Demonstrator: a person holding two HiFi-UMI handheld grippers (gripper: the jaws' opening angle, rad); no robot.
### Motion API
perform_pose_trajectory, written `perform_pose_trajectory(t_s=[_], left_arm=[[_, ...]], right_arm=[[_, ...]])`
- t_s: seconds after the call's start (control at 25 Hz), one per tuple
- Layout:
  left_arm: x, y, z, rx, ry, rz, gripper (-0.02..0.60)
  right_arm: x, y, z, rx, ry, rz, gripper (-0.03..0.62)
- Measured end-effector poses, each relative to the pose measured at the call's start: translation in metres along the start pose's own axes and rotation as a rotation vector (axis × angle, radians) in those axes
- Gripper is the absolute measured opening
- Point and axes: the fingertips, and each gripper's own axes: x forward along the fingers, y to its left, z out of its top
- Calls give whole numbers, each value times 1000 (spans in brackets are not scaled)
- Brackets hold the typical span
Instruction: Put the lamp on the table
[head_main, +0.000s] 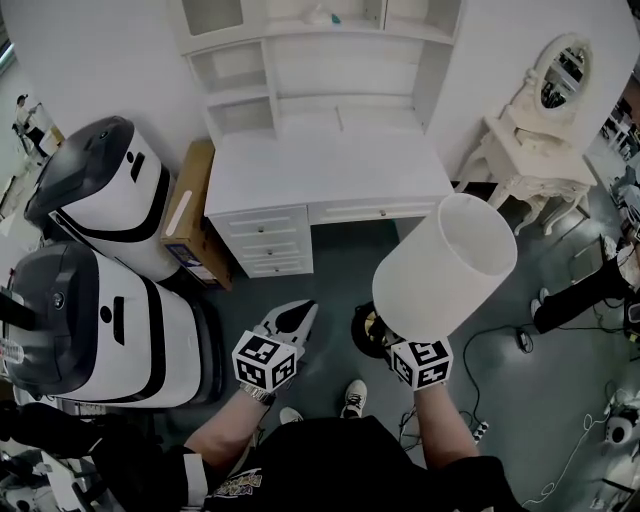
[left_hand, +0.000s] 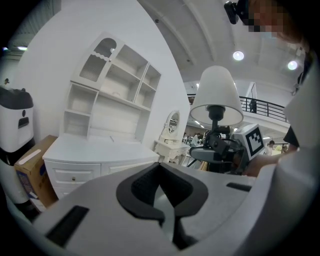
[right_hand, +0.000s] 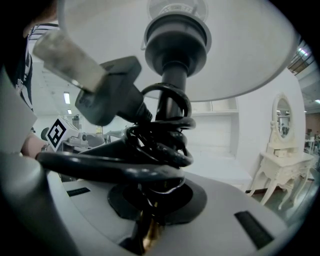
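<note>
Clamping the lamp (head_main: 445, 265) by its stem, the right tool (right_hand: 147, 227) should lower it upright onto the counter (head_main: 330, 170); left tool (left_hand: 162, 200) closed, empty.

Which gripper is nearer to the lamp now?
Right. The right gripper is shut on the lamp, below its shade. The left gripper is shut on nothing and stands apart from the lamp, to its left in the head view.
</note>
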Motion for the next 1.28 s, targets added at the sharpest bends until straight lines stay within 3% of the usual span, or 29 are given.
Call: perform_pose_trajectory(t_s=[0.48, 0.72, 0.96, 1.28], left_arm=[[74, -16, 10, -11, 8, 44, 0], [87, -16, 14, -14, 0, 104, 0], [80, 2, 15, -24, 9, 148, 0], [81, 53, 31, -32, -1, 133, 0]], right_arm=[[9, -73, 5, -26, -15, 51, 64], [13, -104, 4, -35, -17, 74, 63], [30, -109, 6, -33, -6, 87, 63], [81, -99, 25, -27, -18, 67, 63]])
